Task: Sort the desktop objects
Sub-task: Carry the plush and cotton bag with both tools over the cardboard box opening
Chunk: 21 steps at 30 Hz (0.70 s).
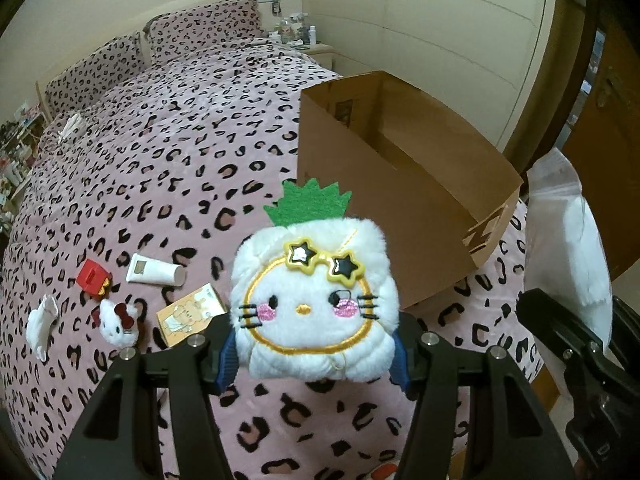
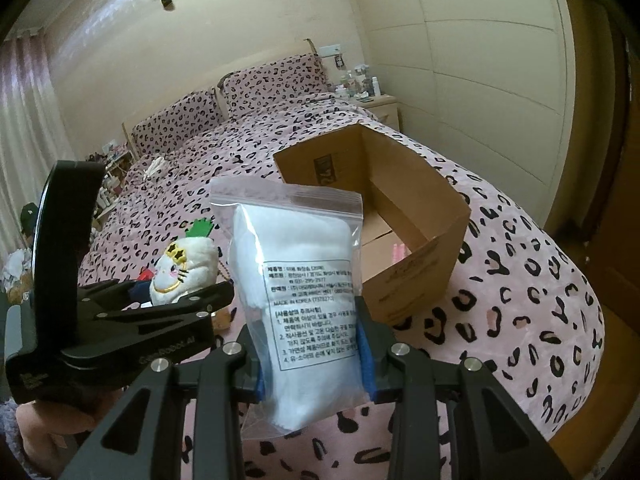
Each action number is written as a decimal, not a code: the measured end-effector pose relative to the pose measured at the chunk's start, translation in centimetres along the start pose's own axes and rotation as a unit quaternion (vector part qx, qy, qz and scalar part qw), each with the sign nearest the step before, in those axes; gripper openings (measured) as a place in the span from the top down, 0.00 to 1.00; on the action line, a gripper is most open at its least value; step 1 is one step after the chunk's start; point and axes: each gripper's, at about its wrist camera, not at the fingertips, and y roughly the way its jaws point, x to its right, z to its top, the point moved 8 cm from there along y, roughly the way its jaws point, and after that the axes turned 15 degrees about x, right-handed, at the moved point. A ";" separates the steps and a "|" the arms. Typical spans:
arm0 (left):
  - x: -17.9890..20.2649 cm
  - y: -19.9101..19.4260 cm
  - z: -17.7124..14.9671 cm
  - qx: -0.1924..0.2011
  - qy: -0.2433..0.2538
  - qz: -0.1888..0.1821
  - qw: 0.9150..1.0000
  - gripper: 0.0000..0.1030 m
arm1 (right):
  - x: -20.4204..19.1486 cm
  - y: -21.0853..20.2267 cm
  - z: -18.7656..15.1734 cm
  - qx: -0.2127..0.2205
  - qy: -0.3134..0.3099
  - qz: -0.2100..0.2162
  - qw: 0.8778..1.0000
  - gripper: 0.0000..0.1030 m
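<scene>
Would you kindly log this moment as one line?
left gripper: shut on plush toy | right gripper: shut on zip bag | cardboard box: open, ahead

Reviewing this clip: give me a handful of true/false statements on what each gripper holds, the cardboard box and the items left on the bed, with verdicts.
1. The left gripper is shut on the white plush toy. True.
2. The right gripper is open and holds nothing. False: it is shut on the clear zip bag of white material.
3. The cardboard box stands open on the bed. True.
4. The white tube stands upright inside the box. False: it lies on the bedspread beside the red box.
</scene>
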 end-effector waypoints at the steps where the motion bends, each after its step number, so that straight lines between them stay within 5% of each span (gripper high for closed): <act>1: 0.2 0.1 0.1 -0.001 0.001 -0.001 1.000 0.42 | 0.3 0.0 0.1 0.001 0.000 -0.003 1.000 0.67; 21: 4.6 2.0 1.7 -0.020 0.034 -0.036 0.999 0.42 | 3.3 0.2 1.3 0.012 0.021 -0.007 1.000 0.67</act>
